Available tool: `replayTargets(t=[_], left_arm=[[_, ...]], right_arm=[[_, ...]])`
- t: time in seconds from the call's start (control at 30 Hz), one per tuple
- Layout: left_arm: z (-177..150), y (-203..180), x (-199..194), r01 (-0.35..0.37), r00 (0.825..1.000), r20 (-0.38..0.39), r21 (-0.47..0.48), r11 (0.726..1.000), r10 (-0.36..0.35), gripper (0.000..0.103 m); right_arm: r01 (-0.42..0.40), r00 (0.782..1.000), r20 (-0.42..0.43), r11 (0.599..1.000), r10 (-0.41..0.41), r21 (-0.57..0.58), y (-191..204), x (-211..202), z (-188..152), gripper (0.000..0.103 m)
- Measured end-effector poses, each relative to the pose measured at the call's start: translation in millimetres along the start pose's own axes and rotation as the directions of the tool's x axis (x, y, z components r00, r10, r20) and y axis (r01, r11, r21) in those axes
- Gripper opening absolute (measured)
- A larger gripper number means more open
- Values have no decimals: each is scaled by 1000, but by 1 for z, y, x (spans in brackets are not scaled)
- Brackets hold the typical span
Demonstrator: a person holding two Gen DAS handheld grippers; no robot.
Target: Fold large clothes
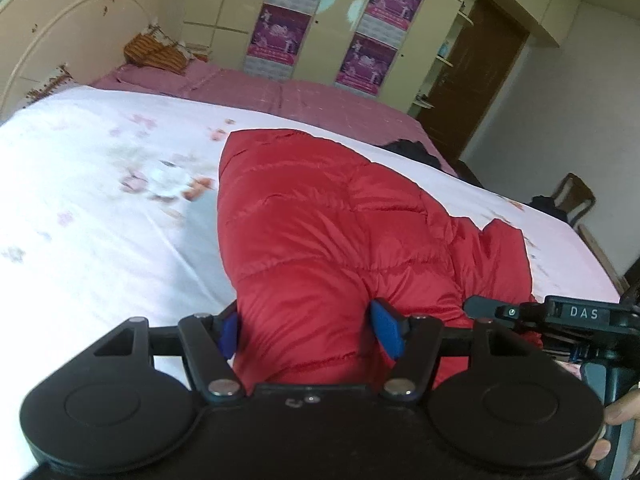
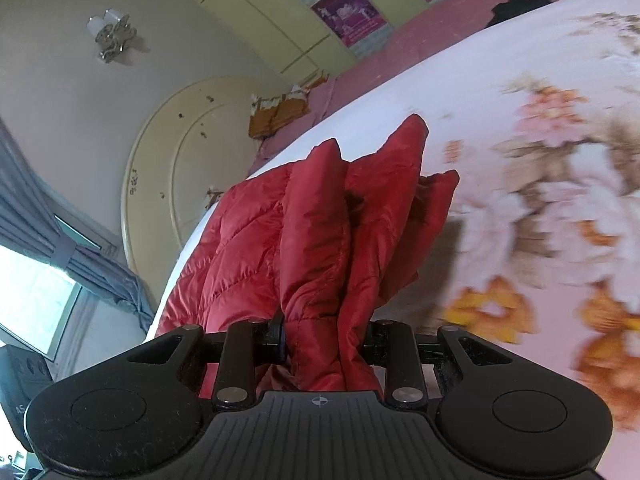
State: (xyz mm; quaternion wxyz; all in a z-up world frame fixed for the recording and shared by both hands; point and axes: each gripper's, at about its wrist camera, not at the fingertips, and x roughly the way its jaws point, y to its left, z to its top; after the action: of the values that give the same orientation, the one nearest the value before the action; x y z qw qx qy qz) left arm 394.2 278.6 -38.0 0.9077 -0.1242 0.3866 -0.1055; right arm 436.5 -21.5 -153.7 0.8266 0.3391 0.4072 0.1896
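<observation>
My left gripper (image 1: 308, 330) has its fingers (image 1: 387, 329) spread fairly wide, yet a thick bulge of the red puffer jacket (image 1: 320, 220) fills the whole gap between the blue pads, so both pads press into the fabric and grip it; my right gripper (image 2: 322, 338) is drawn in much narrower, its fingers (image 2: 276, 336) clamped on a bunched fold of the same jacket, the cloth squeezed into upright pleats between them; the right-hand finger there is mostly hidden behind the fabric. The jacket is quilted, with stitched channels running across puffy panels, and its shell is smooth and slightly glossy; in the right wrist view two or three pointed folds stand up beyond the grip, while the rest slumps away to the left. It lies on the bed (image 1: 100, 200), partly lifted at the near end where I hold it, the far end resting flat on the pale floral bedsheet (image 2: 540, 160); a pink checked cover (image 1: 320, 104) shows along the far side of the bed. The right gripper's black body is visible at the right edge of the left wrist view, just beside the jacket. A curved cream headboard (image 2: 168, 184) stands at the bed's end, and purple posters (image 1: 280, 28) hang on the pale wardrobe doors behind.
</observation>
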Motion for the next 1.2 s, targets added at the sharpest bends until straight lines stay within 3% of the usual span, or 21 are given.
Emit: replayTargets(t=[0.3,0.43,0.5,0.6,0.93,1.07,1.2], left_arm=[[-1,47,22,-54,999,-3,24,998,55,64],[-9,42,23,-59,998,-2,87,995,59,64],[-8,42,27,-57,998,-9,95,994,58,66],[-7,47,27,-71,997,-20,98,993,74,76],[13,38,10,-122,991,67,107,987,115,76],[25,31,7,-110,991,95,116,987,99,76],[33,27,24,-126,990,76,140,982,116,74]], right_arm=[[37,999,-29,997,-39,-69,12,65,-3,28],[48,997,-50,998,-50,-40,-3,73,-5,30],[61,996,-57,998,-62,-13,-13,76,-7,38],[92,994,-52,996,-92,4,-18,73,-5,50],[197,976,120,973,-183,-122,11,27,15,51],[211,970,163,960,-182,-183,28,24,19,51],[267,958,174,928,-227,-260,48,39,12,50]])
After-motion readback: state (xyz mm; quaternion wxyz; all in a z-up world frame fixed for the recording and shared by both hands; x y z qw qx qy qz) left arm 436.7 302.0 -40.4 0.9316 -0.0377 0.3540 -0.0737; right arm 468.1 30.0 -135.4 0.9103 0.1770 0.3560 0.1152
